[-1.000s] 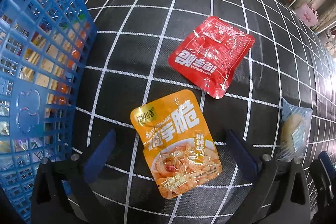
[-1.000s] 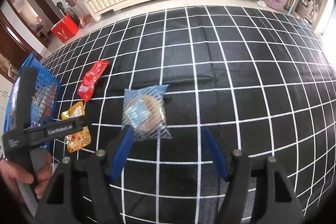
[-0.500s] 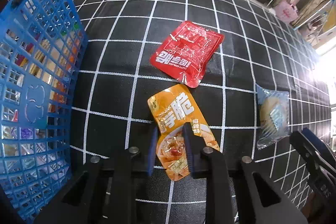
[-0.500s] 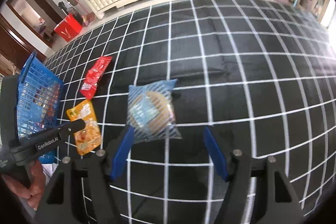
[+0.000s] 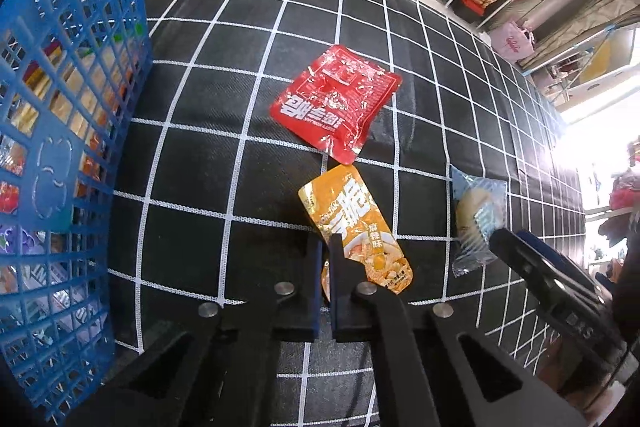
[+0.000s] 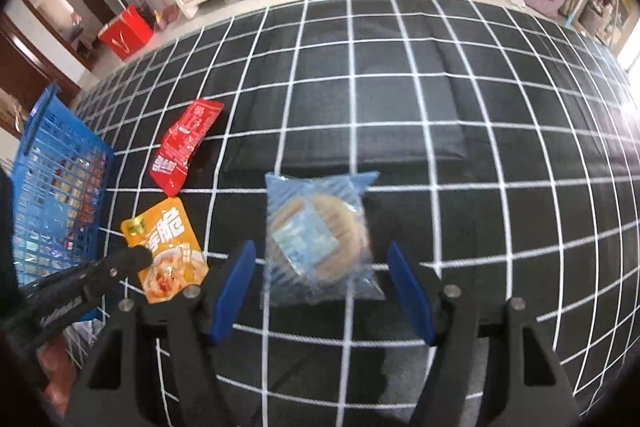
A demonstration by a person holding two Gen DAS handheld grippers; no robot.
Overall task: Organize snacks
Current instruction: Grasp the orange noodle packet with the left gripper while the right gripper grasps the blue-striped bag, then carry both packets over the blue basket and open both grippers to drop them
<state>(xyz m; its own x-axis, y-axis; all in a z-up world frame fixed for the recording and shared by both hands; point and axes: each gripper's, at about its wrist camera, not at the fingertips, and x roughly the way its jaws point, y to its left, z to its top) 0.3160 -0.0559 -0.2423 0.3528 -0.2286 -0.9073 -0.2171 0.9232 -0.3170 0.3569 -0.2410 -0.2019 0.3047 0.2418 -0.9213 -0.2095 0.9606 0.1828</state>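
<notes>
While the left claw [image 5: 325,259] is clamped on the orange packet's [image 5: 352,223] near edge beside the blue basket [image 5: 68,131], the right claw [image 6: 320,283] gapes wide around the blue-wrapped pastry [image 6: 316,239] on the table [image 6: 480,147].

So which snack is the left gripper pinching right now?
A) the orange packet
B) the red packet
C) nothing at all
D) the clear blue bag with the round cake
A: the left gripper is shut on the bottom edge of the orange packet, while the red packet and the blue bag lie loose on the cloth.
</notes>
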